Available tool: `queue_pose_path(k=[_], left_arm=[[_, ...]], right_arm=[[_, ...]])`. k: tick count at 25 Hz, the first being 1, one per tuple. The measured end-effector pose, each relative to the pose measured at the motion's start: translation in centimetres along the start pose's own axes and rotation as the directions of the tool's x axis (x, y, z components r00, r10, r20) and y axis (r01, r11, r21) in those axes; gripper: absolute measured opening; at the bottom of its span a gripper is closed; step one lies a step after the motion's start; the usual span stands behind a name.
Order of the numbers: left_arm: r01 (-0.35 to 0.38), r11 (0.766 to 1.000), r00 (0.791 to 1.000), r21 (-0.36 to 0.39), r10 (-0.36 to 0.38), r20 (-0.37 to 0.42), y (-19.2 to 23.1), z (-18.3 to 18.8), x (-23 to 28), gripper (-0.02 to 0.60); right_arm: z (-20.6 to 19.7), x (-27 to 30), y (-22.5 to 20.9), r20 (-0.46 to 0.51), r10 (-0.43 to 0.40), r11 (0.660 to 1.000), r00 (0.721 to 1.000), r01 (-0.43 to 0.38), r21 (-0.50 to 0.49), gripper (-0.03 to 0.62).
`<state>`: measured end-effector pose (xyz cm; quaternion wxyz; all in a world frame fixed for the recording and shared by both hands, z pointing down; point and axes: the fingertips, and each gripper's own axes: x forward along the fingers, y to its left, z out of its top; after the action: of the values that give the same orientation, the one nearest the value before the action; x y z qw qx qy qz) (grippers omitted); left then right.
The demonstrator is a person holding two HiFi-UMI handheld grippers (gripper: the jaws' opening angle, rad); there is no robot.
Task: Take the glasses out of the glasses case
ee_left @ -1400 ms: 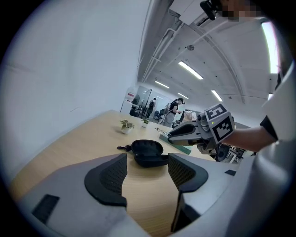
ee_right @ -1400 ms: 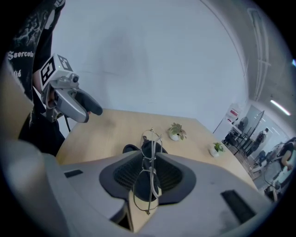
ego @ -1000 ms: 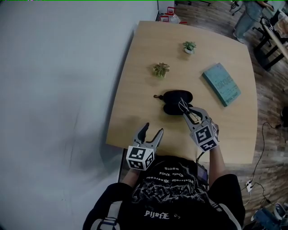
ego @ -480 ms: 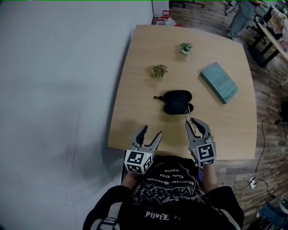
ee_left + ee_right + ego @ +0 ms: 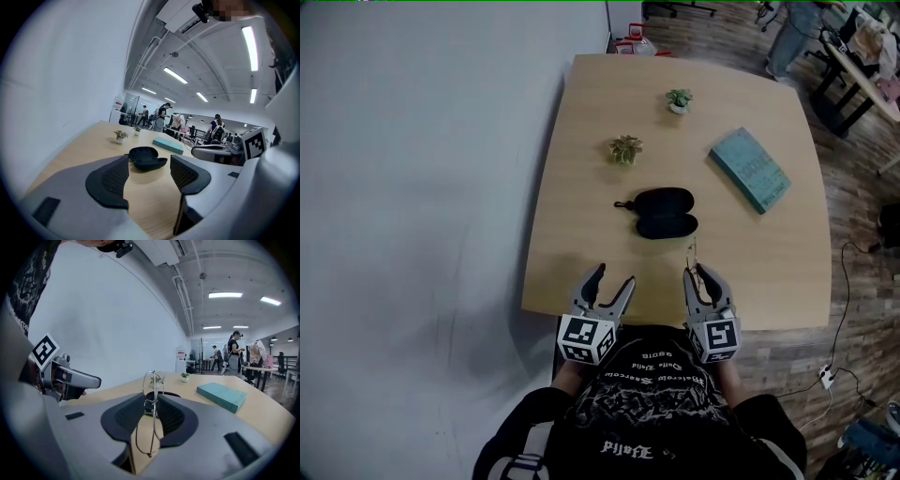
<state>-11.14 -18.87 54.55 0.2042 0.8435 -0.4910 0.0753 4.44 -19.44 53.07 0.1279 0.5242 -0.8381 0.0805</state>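
While my right gripper (image 5: 698, 274) is clenched on the glasses (image 5: 151, 401), they stand upright between its pads, over the near edge of the table (image 5: 769, 272) and clear of the glasses case (image 5: 666, 212). One thin wire ring rises above the jaws and another loop hangs below them, towards me. The case lies open in the middle of the table, and as far as I can see nothing is left inside it. My left gripper (image 5: 615, 275) has its jaws apart with nothing between them, and it hangs near the table edge beside the right one.

I judge that the glasses are very light, but the thin metal frame bends easily and the lenses are smooth and can slip or get scratched. A gentle pinch is enough. I think the better place to hold is the frame near the bridge or the hinge, not the lens, and I should not squeeze harder.
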Motion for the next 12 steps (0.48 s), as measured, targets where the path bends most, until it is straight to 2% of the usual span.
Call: queue_pose_path(k=[8, 11, 12], left_arm=[[0.018, 1.000, 1.000, -0.002, -0.018, 0.025, 0.1, 0.4, 0.0, 0.280], [0.026, 1.000, 0.999, 0.004, -0.027, 0.043, 0.1, 1.0, -0.1, 0.238], [0.022, 1.000, 0.999, 0.006, -0.022, 0.047, 0.2, 1.1, -0.2, 0.204]], right_arm=[[1.0, 0.5, 0.1, 0.019, 0.002, 1.000, 1.000, -0.001, -0.017, 0.091], [1.5, 0.7, 0.4, 0.026, 0.009, 1.000, 1.000, -0.009, -0.022, 0.091], [1.8, 0.9, 0.5, 0.031, 0.012, 1.000, 0.999, -0.012, -0.021, 0.091]])
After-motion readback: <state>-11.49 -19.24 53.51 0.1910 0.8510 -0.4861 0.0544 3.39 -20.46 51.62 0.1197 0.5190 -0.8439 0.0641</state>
